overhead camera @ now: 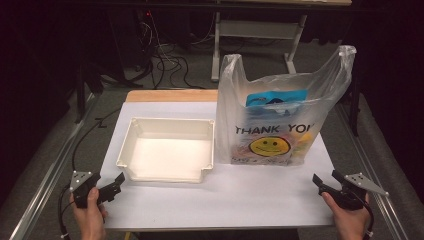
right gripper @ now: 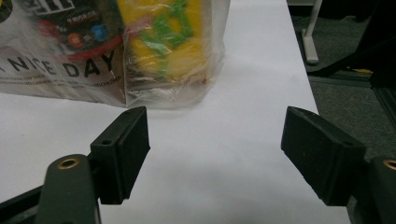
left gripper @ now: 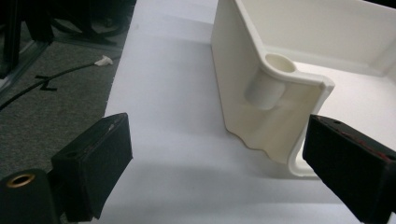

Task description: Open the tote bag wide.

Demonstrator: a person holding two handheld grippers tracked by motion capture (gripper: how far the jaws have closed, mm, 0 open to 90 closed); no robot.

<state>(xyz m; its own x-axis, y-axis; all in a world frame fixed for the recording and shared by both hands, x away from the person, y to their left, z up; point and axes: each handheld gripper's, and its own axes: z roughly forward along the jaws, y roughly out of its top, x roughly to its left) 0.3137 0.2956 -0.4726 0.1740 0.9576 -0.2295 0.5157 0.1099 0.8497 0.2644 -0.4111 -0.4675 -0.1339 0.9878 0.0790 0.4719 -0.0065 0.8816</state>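
Observation:
A cream plastic tray [overhead camera: 170, 121] sits empty on the white table [overhead camera: 225, 200], left of centre. To its right stands a clear plastic bag [overhead camera: 272, 125] printed with "THANK YOU" and a smiley, holding a blue packet [overhead camera: 270, 97] and other snacks. My left gripper [overhead camera: 118, 183] rests at the table's near left edge, open, nothing between its jaws. In the left gripper view my left gripper [left gripper: 219, 154] faces the tray's near corner [left gripper: 280, 93]. My right gripper [overhead camera: 324, 181] is at the near right, open and empty. In the right gripper view my right gripper [right gripper: 215, 144] points at the bag's lower corner [right gripper: 159, 51].
A strip of wood [overhead camera: 170, 95] edges the table's far side. Beyond it are a desk frame [overhead camera: 260, 30] and cables [overhead camera: 165, 60] on the grey floor. Metal rails [overhead camera: 45, 185] run along both sides of the table.

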